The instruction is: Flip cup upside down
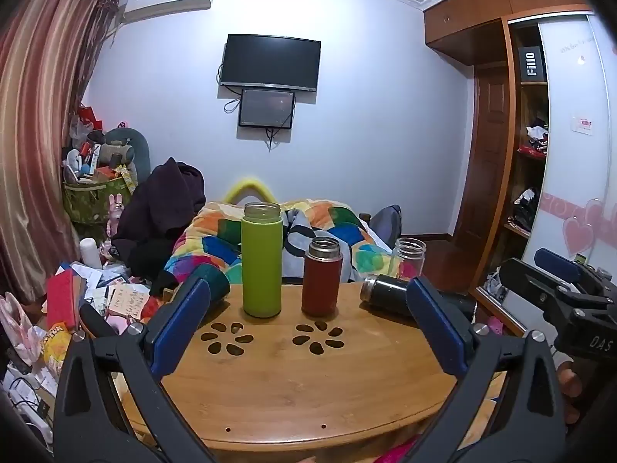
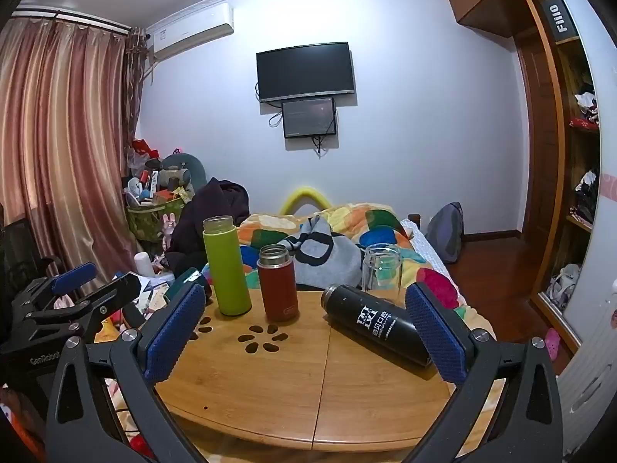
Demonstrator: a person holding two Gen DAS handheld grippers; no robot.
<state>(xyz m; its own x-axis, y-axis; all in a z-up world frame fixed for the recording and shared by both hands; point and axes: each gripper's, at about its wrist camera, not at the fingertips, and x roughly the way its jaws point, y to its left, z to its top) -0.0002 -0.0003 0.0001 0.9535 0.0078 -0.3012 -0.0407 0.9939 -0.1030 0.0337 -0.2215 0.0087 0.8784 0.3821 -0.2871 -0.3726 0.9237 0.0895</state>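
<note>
Left gripper [image 1: 308,312] above a round wooden bench [image 1: 308,386], jaws spread wide with nothing between them. Standing upright on the bench: a green bottle [image 1: 262,260], a red flask [image 1: 322,277] and, behind, a clear glass jar [image 1: 409,256]. A black flask [image 1: 389,293] lies on its side. Right gripper [image 1: 555,274] at far right.

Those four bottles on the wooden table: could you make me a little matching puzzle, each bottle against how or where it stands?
Things:
1. green bottle
2. red bottle
3. black bottle
4. clear glass jar

States:
A. lying on its side
B. see-through, upright at the table's far edge
C. tallest, upright, farthest left
D. short, upright, metal rim, beside the tallest

Pairs: 1-C, 2-D, 3-A, 4-B. All sit on the round wooden table, and neither pair of tongs touches any of them.
</note>
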